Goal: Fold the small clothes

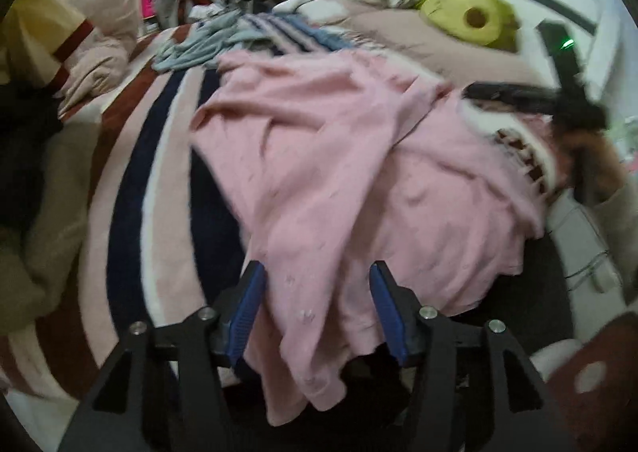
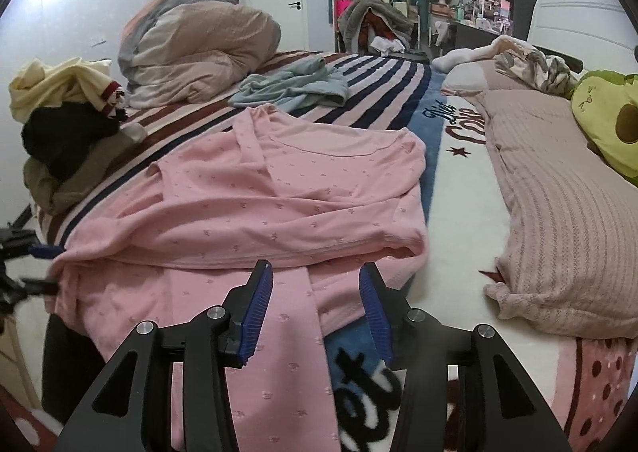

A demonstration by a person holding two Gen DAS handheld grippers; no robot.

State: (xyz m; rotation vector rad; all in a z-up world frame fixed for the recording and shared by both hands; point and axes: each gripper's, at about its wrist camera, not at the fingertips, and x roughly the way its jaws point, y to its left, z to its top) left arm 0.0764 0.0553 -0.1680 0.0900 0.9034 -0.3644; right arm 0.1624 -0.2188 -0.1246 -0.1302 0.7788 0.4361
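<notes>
A pink garment point(image 2: 279, 197) with a small repeated print lies spread on the striped bedcover point(image 2: 375, 85), partly folded: one layer is doubled over the rest, and its near edge hangs over the side of the bed at 6 o'clock in both views.

The left gripper point(image 1: 317, 308) is released, its blue pads standing apart on either side of a hanging fold of the pink cloth without pressing it. The right gripper point(image 2: 315, 304) is likewise unclenched, with a strip of the garment running between its spread pads and no pinch visible.

In the right wrist view, the left gripper's blue tips appear at 9 o'clock, at the garment's left edge. A light blue garment point(image 2: 291, 87) lies crumpled at 12 o'clock beyond the pink one. A heap of clothes point(image 2: 67, 121) sits at 10 o'clock, a rolled duvet point(image 2: 195, 45) behind it. At 3 o'clock lie a beige ribbed pillow point(image 2: 558, 213) and a green avocado plush point(image 2: 610, 121).
</notes>
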